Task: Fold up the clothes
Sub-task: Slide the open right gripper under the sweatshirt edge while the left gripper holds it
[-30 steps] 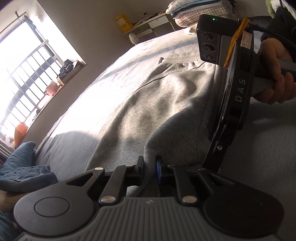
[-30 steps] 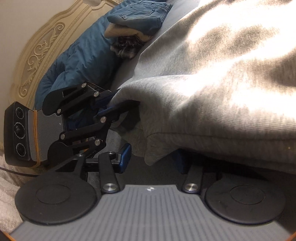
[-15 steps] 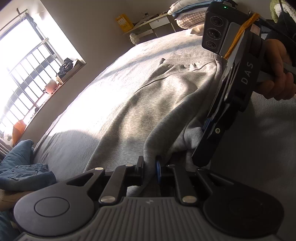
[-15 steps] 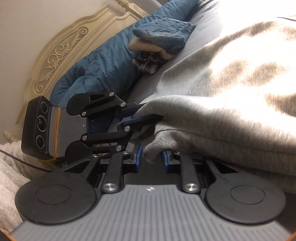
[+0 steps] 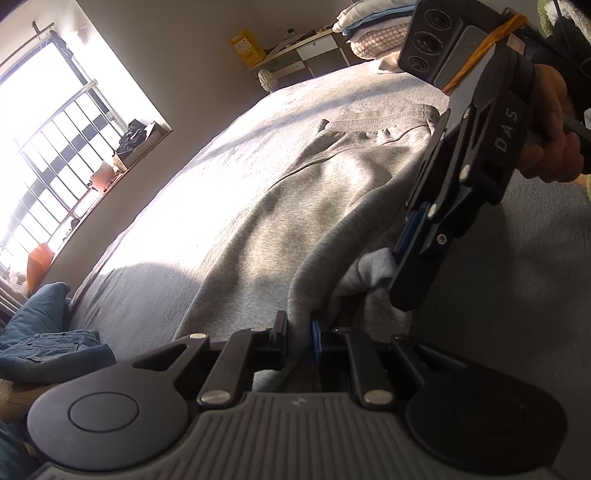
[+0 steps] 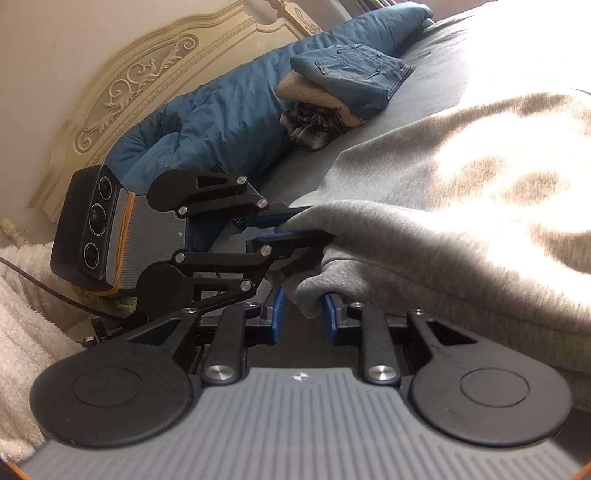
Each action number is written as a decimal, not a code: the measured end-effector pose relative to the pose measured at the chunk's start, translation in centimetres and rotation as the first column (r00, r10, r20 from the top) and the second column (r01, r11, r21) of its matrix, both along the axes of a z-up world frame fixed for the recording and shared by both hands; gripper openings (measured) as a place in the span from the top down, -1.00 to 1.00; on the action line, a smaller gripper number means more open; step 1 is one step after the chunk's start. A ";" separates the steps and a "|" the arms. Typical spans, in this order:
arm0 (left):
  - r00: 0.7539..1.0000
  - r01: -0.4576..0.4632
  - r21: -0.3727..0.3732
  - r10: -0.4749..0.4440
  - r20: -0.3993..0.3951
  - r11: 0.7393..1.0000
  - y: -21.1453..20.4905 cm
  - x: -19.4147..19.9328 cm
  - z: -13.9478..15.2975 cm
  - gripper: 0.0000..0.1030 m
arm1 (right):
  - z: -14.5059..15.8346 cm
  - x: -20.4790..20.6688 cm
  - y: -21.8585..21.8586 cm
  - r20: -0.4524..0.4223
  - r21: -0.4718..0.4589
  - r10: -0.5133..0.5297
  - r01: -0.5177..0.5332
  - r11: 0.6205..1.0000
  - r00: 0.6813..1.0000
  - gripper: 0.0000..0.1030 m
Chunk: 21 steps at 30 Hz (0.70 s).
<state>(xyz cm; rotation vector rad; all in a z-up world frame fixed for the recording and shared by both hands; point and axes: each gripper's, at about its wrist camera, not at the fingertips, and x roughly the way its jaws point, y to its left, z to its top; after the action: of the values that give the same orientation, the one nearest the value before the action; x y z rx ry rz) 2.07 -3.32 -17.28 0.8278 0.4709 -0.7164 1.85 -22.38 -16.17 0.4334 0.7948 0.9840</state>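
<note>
A grey sweatshirt (image 5: 280,206) lies spread on the bed (image 5: 524,332). At the bottom of the left wrist view my left gripper (image 5: 299,332) is shut on its near edge. In the right wrist view the left gripper (image 6: 314,223) pinches the same edge from the left. My right gripper (image 6: 303,314) has a bunched corner of the sweatshirt (image 6: 424,229) between its blue pads and is shut on it. The left wrist view shows the right gripper (image 5: 397,273) in a hand (image 5: 550,129), holding that corner raised off the bed.
A pile of folded clothes with jeans on top (image 6: 351,74) rests on a blue duvet (image 6: 221,122) by the carved headboard (image 6: 147,81). A window (image 5: 48,147) is at left, with a desk (image 5: 295,62) and stacked linen (image 5: 373,33) beyond the bed. A white fluffy blanket (image 6: 22,314) lies nearby.
My right gripper closed on the sweatshirt corner, rolled and rose, lifting the corner off the bed. The left gripper kept its hold and stayed in place.
</note>
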 end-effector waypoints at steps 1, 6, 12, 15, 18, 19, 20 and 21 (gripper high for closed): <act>1.000 0.001 0.000 -0.001 0.001 1.000 0.0 0.0 0.1 0.75 | 0.1 0.1 0.1 0.016 -0.007 -0.011 0.011 1.000 1.000 0.57; 1.000 -0.007 -0.007 0.007 0.009 1.000 -0.2 -0.1 0.4 0.76 | 0.1 0.8 1.2 0.084 -0.070 -0.031 0.037 0.997 0.996 0.57; 1.000 -0.018 -0.036 0.018 0.006 0.999 -0.1 -0.1 0.9 0.77 | -0.5 1.4 3.8 0.199 -0.194 -0.024 0.064 0.979 0.980 0.57; 1.000 -0.018 -0.038 0.019 0.003 0.999 -0.1 0.0 0.8 0.77 | -1.4 1.8 4.5 0.233 -0.242 -0.041 0.098 0.965 0.972 0.60; 1.000 -0.021 -0.040 0.021 0.004 0.999 -0.1 0.0 0.7 0.77 | -1.5 1.1 5.1 0.286 -0.294 -0.010 0.098 0.951 0.958 0.55; 1.000 -0.023 -0.044 0.023 0.003 0.999 0.0 0.1 0.8 0.77 | -1.3 0.7 5.2 0.310 -0.313 0.015 0.087 0.946 0.951 0.44; 1.000 -0.024 -0.047 0.024 0.004 0.999 0.1 0.1 0.8 0.77 | -1.0 0.0 5.2 0.341 -0.338 0.052 0.071 0.938 0.939 0.28; 1.000 -0.025 -0.051 0.026 0.005 0.998 0.2 0.2 0.9 0.77 | -0.8 -0.7 5.2 0.375 -0.365 0.094 0.053 0.929 0.922 0.19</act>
<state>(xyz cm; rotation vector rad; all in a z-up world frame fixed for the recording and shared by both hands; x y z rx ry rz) 2.22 -3.12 -16.39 0.7745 0.4561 -0.6997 1.16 -17.16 -16.98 -0.0998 0.6040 0.8768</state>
